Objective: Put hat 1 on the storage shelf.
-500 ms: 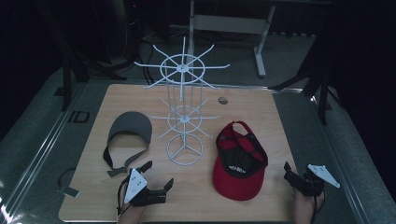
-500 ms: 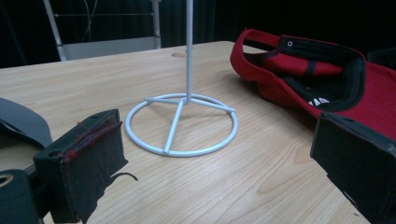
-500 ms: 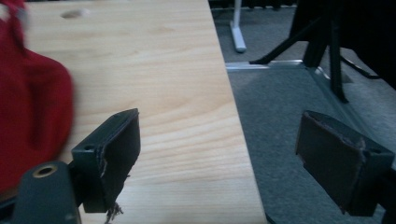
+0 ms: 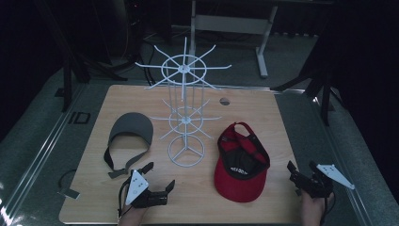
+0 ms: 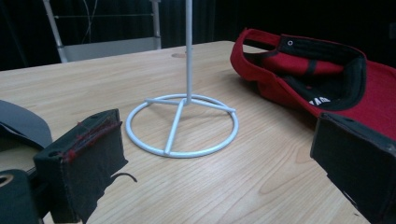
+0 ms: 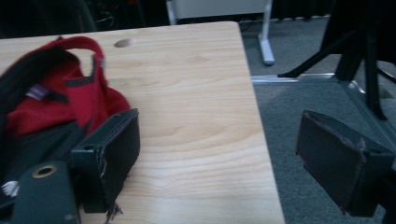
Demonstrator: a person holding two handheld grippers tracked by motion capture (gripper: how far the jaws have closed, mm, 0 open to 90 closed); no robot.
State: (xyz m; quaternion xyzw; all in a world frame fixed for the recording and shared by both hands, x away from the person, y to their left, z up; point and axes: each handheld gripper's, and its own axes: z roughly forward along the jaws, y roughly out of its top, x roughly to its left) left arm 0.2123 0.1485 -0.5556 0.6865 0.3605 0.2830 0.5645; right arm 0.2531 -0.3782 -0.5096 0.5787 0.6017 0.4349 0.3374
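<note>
Both grippers, left (image 4: 159, 176) and right (image 4: 301, 172), stood released, holding nothing, flanking the white wire rack (image 4: 184, 117). The red cap (image 4: 241, 165), right of the rack, was best seized by its brim.

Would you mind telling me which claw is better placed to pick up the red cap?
The right claw: open, beside the red cap. The left claw sits nearer the grey visor.

- The left gripper (image 4: 159, 178) hovers low near the person's edge of the table, its jaws spread wide with nothing between them.
- The right gripper (image 4: 301, 172) sits low at the right edge, jaws wide apart and empty.
</note>
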